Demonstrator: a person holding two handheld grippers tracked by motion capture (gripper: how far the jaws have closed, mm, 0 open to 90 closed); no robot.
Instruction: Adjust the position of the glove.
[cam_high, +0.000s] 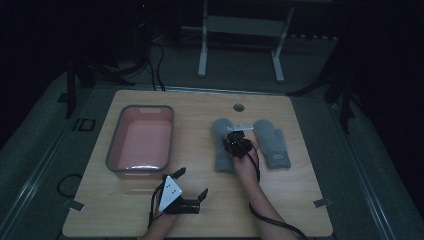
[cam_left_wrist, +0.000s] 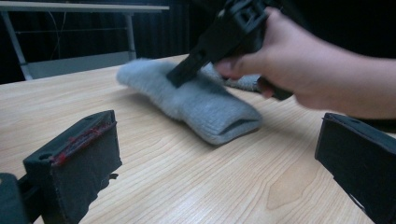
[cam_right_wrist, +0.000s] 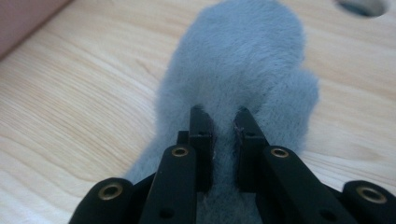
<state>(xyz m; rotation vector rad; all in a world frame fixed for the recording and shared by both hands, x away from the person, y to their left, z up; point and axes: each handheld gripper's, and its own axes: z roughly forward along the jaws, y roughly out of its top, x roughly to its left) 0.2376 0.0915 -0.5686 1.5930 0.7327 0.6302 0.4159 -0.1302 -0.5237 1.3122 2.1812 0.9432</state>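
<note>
On my high view the right gripper (cam_high: 237, 138) sits on the left grey mitten (cam_high: 223, 145), which lies flat on the wooden tabletop (cam_high: 200, 200) right of centre, its rounded tip pointing away from me. A second grey mitten (cam_high: 271, 142) lies just beside it on the right, cuff toward me, apart from the gripper. In the right gripper view my two black fingers (cam_right_wrist: 201, 140) are pressed down into the fleece near the mitten's middle, drawn close together with a narrow ridge of grey fabric pinched between them. The thumb lobe bulges out to the right of the fingers there. My left gripper (cam_high: 192, 187) rests low near the front edge of the tabletop, its fingers (cam_left_wrist: 74, 163) spread wide with only bare wood between them, well apart from both mittens. A pink tub with a grey rim (cam_high: 112, 150) stands on the left side of the tabletop, beyond the left gripper.
</note>
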